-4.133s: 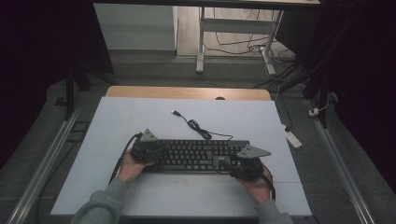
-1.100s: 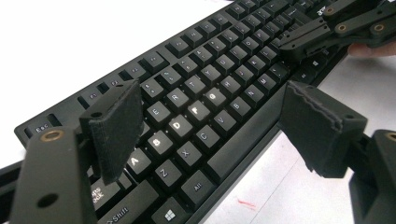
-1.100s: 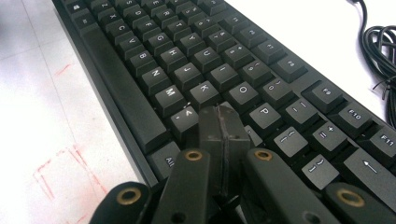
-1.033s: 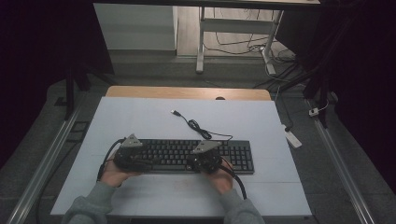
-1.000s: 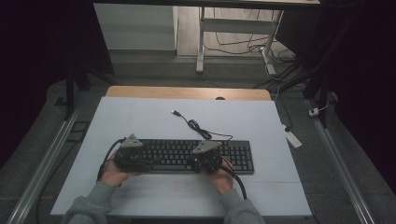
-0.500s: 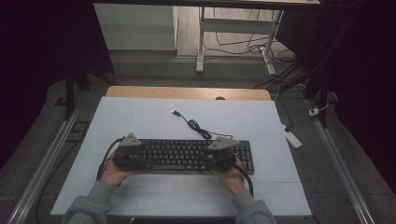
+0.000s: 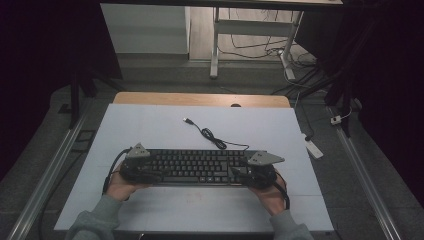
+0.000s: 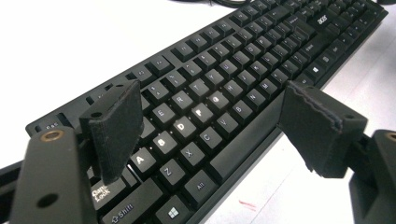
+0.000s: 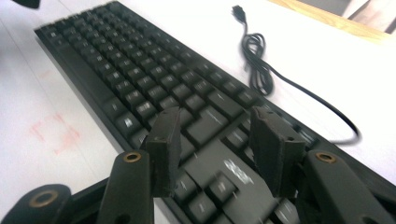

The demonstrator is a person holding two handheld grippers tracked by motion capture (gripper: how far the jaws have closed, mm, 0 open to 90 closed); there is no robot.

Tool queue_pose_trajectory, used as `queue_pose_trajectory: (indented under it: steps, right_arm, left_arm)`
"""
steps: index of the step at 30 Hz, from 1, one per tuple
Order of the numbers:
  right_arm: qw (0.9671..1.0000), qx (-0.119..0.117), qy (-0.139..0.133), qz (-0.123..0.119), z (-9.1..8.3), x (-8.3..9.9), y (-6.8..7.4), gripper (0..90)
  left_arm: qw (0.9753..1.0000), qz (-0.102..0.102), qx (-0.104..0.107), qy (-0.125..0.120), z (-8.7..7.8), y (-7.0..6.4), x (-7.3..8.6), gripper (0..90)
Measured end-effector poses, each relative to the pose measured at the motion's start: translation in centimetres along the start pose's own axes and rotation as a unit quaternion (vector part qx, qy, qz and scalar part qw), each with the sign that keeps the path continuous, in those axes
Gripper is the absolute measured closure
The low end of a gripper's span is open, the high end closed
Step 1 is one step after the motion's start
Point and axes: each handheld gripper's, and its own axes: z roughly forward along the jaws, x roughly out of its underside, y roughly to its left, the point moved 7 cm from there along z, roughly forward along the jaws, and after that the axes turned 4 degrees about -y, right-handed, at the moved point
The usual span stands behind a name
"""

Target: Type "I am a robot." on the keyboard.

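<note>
With both tools parked over the ends of the keyboard (image 7: 196, 167), I start at my left gripper (image 8: 219, 133): its jaws stand wide apart above the letter keys at the left end, gripping nothing. My right gripper (image 9: 215, 149) has its jaws parted more narrowly, hovering over the keys near the printed logo at the right end, also gripping nothing. What has just changed is the right side: a second ago that gripper sat well inboard, roughly over the middle-right of the keys, and it has since slid out toward 3 o'clock to the far end, while the left has held its place. I read that as the two tools now bracketing the board end to end, set up for a two-handed shift or lift. The board lies flat on the white table (image 7: 150, 130), near the 6 o'clock edge, long axis running 9 to 3 o'clock, space-bar row facing me. Its cable (image 7: 212, 137) leaves the back edge and runs toward 11 o'clock, ending in a loose plug (image 7: 188, 121) well apart from the board.
</note>
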Motion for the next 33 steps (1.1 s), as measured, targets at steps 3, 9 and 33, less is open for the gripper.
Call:
queue_pose_trajectory:
  steps: [3,9,33]
  right_arm:
    - [1.0000,0.006,-0.004,0.007,-1.0,0.6,-0.5,52.5]
    - [0.9997,0.020,-0.004,0.015,-2.8,2.2,-1.7,50.8]
    - [0.9992,0.037,0.004,0.012,-6.7,6.5,-3.7,48.1]
  left_arm:
    - [1.0000,0.004,0.000,0.001,0.0,-0.2,0.1,22.0]
    - [0.9999,0.010,-0.005,-0.002,-0.5,-0.8,0.6,22.0]
    - [0.9992,-0.001,-0.029,-0.029,-4.0,0.5,4.2,22.3]
